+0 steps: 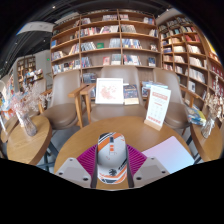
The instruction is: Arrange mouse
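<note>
A white computer mouse (112,156) with orange and grey markings sits between my gripper's (112,168) two fingers, over the round wooden table (70,145). The magenta pads (90,158) press against both of its sides, so the fingers are shut on it. A white mouse mat (171,154) lies on the table just to the right of the fingers. Whether the mouse rests on the table or is lifted off it cannot be told.
Wooden chairs (65,98) stand around the far side of the table. A standing sign (158,105) and a display card (109,91) stand beyond it. Bookshelves (110,40) line the back wall. A second table (25,140) with books is to the left.
</note>
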`<state>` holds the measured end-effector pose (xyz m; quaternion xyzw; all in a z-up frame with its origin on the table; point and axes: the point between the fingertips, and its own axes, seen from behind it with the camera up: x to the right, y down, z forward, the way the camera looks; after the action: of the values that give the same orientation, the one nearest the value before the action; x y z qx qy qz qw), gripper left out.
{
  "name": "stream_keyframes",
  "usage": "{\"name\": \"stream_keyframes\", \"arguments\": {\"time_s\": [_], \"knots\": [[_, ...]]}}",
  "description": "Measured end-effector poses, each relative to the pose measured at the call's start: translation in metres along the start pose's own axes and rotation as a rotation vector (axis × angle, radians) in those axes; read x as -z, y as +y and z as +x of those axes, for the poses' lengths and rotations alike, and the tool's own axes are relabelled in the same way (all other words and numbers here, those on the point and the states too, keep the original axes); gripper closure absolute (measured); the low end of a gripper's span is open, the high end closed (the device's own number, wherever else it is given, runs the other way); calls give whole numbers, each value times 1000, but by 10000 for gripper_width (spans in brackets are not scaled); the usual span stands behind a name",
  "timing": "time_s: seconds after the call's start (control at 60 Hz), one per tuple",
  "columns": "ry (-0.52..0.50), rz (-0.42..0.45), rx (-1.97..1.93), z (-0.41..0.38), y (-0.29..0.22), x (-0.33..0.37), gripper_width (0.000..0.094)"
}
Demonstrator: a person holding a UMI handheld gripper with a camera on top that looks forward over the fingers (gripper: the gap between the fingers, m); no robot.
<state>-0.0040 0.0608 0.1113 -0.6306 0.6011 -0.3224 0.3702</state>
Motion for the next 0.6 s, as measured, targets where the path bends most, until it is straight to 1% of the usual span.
{"name": "stream_keyframes", "arguments": {"time_s": [0.117, 0.167, 0.283, 0.45, 0.583, 0.6], "knots": [[94, 11, 38, 97, -7, -5, 518], [122, -9, 45, 138, 4, -9, 518], [153, -53, 34, 197, 33, -28, 519], [121, -124, -18, 222, 80, -50, 510], [114, -146, -35, 231, 100, -55, 442], [112, -138, -36, 229, 99, -54, 428]]}}
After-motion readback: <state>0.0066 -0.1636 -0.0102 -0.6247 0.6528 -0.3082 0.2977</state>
